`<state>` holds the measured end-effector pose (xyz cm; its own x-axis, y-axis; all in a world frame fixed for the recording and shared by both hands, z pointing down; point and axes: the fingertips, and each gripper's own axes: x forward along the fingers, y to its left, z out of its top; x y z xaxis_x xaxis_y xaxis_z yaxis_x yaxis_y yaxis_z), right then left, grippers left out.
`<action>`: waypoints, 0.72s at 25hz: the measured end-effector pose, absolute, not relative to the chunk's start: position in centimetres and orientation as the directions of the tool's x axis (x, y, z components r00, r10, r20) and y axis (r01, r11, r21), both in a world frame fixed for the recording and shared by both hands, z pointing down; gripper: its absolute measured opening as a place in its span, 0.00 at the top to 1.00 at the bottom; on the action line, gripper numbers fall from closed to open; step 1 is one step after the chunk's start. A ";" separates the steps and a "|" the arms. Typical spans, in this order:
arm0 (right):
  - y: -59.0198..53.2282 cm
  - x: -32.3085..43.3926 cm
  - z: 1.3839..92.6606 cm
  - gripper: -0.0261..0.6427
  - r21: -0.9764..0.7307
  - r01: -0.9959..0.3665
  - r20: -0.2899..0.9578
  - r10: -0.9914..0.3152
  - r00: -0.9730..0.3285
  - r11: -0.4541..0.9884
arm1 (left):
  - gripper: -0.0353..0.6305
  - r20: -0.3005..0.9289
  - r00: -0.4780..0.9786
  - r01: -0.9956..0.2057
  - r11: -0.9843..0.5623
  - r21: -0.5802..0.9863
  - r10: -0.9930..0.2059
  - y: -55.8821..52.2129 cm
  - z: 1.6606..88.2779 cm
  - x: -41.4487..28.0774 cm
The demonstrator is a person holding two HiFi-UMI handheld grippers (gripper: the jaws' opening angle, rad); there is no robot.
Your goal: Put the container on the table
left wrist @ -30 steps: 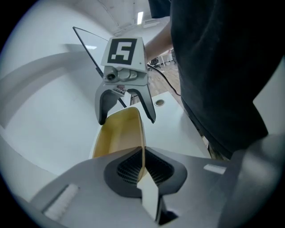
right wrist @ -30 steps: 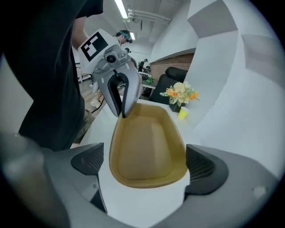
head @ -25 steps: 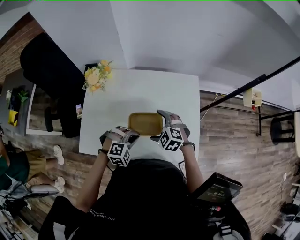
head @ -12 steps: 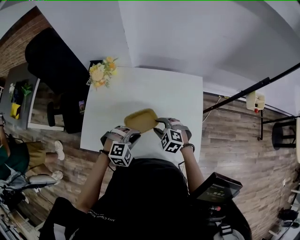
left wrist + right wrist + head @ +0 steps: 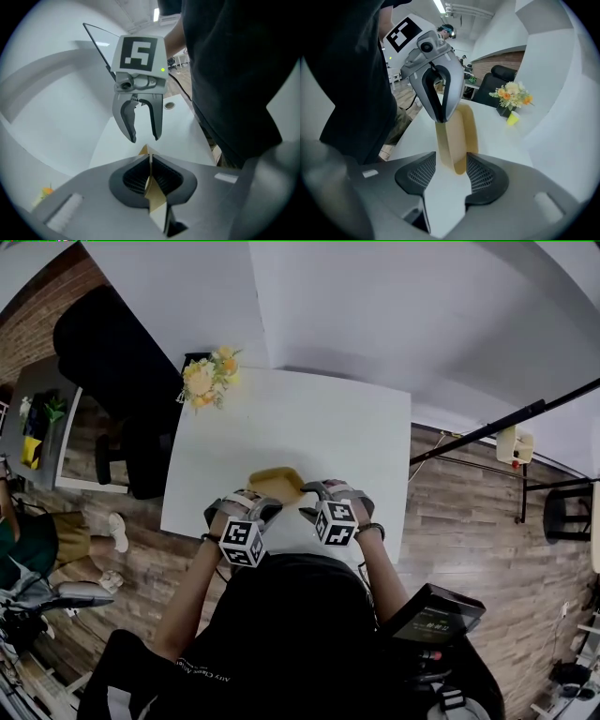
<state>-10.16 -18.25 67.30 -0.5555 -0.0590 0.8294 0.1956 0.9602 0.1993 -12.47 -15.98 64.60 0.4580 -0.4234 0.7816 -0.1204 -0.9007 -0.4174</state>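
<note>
White table [image 5: 309, 418] beneath a shallow, mustard-yellow, round-cornered container [image 5: 275, 484]

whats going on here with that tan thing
A person is holding a tan container over the white table with two grippers. The left gripper has just closed its jaws tighter on the container's thin edge. The right gripper has just been closing its jaws around the other side, and they seem to touch it. The container looks tilted, not yet set down.

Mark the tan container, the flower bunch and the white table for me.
container [image 5: 274, 484], head view, on its visible tan surface.
flowers [image 5: 208, 379], head view, middle of the yellow-orange blooms.
table [image 5: 309, 423], head view, bare white top beyond the container.
</note>
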 end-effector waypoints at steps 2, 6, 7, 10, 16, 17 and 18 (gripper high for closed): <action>-17.9 -10.6 67.8 0.63 0.196 0.223 0.837 -0.044 -0.546 0.955 | 0.92 0.760 0.482 -0.111 -0.891 -0.440 -0.435 -16.0 63.8 -12.3; -17.9 -11.2 68.7 0.68 0.200 0.235 0.841 -0.044 -0.539 0.951 | 0.92 0.717 0.517 -0.126 -0.871 -0.476 -0.467 -16.2 62.0 -12.2; -18.2 -11.3 68.7 0.71 0.212 0.224 0.837 -0.059 -0.544 0.951 | 0.92 0.716 0.515 -0.130 -0.869 -0.478 -0.471 -16.4 61.8 -12.4; -19.3 -11.4 68.6 0.82 0.250 0.187 0.832 -0.113 -0.543 0.950 | 0.92 0.723 0.500 -0.132 -0.867 -0.480 -0.476 -17.1 62.0 -12.9; -20.3 -12.1 67.6 0.92 0.249 0.116 0.828 -0.149 -0.541 0.962 | 0.91 0.746 0.377 -0.250 -0.836 -0.488 -0.549 -18.6 62.8 -15.1; -20.3 -11.7 67.4 0.92 0.260 0.121 0.833 -0.160 -0.530 0.958 | 0.90 0.748 0.369 -0.281 -0.833 -0.476 -0.552 -18.9 62.9 -15.0; -20.2 -11.4 67.4 0.92 0.276 0.129 0.839 -0.173 -0.515 0.952 | 0.90 0.752 0.363 -0.305 -0.833 -0.462 -0.550 -19.1 63.1 -14.8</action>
<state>-11.42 -20.25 67.40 -0.5153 -0.1731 0.8394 0.1293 0.9525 0.2758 -14.81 -19.14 63.09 0.3633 -0.5500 0.7520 -0.3049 -0.8329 -0.4619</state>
